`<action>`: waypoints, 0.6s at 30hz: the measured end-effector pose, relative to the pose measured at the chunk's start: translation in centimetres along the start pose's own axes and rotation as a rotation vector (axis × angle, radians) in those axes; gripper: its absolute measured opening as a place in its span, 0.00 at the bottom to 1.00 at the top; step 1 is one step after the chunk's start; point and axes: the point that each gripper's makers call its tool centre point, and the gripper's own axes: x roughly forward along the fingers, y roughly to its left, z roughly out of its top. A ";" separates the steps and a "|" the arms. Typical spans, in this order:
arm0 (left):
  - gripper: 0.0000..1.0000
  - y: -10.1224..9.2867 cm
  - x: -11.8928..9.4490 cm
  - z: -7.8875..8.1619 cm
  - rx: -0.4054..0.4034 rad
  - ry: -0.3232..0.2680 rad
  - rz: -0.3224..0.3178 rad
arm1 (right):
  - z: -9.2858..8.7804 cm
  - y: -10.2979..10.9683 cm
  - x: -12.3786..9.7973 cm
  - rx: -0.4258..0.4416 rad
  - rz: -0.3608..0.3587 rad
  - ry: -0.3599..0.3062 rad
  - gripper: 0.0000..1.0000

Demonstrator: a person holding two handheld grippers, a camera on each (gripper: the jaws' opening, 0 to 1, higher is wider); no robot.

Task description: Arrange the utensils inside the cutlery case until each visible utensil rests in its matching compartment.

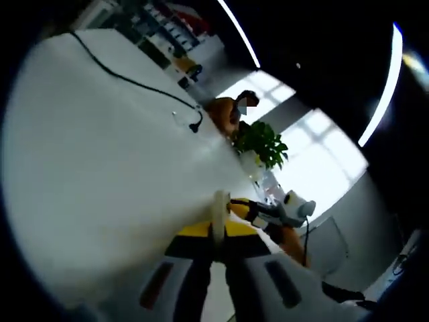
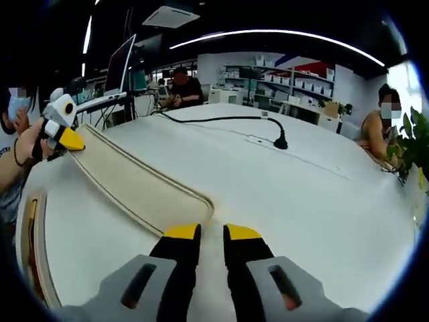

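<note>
On the table (image 2: pixel 295 201), the case lid (image 2: pixel 137 184) lies before the cable (image 2: pixel 221 121).

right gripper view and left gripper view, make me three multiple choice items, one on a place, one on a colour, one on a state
1. Where does the black cable lie?
A. on the white table
B. on the floor
C. coiled in a plant pot

2. What colour are the jaw tips of the right gripper?
A. red
B. yellow
C. blue

3. How do the jaws of the left gripper stand?
A. wide open with nothing between them
B. shut on a fork
C. shut on the thin edge of the cream panel

Answers:
1. A, since the cable runs across the bare tabletop to its plug end.
2. B, since both tips at the bottom of the right gripper view are yellow.
3. C, since the panel's edge rises from between the closed yellow tips in the left gripper view.
</note>
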 end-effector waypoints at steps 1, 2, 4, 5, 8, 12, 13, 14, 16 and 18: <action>0.03 -0.2 0.0 0.0 0.034 -0.002 -0.011 | 0.0 0.0 -0.2 -0.006 0.006 -0.002 0.17; 0.03 -0.2 -0.1 0.0 0.055 -0.005 -0.012 | 0.1 0.1 -0.5 -0.013 0.018 -0.014 0.17; 0.03 -0.4 -0.2 0.0 0.129 -0.006 -0.031 | 0.5 0.0 -1.1 -0.016 0.027 -0.036 0.19; 0.03 -0.6 -0.3 0.0 0.166 -0.008 -0.038 | 0.9 0.0 -1.3 -0.039 0.035 -0.056 0.19; 0.03 -0.9 -0.5 -0.2 0.251 0.005 -0.055 | 2.3 0.1 -1.8 -0.146 0.060 -0.101 0.20; 0.03 -1.5 -0.6 -1.0 0.370 0.042 -0.075 | 4.0 1.9 -2.8 -0.399 0.138 -0.142 0.21; 0.03 -1.6 -0.7 -1.2 0.411 0.058 -0.077 | 3.9 2.1 -2.9 -0.420 0.147 -0.119 0.24; 0.03 -1.7 -0.7 -1.4 0.445 0.069 -0.073 | 3.6 2.8 -3.1 -0.468 0.168 -0.095 0.24; 0.03 -1.9 -0.7 -1.6 0.516 0.086 -0.069 | 3.4 3.8 -3.2 -0.524 0.198 -0.074 0.23; 0.03 -1.9 -0.8 -1.8 0.574 0.109 -0.066 | 3.4 4.8 -3.2 -0.546 0.244 -0.070 0.23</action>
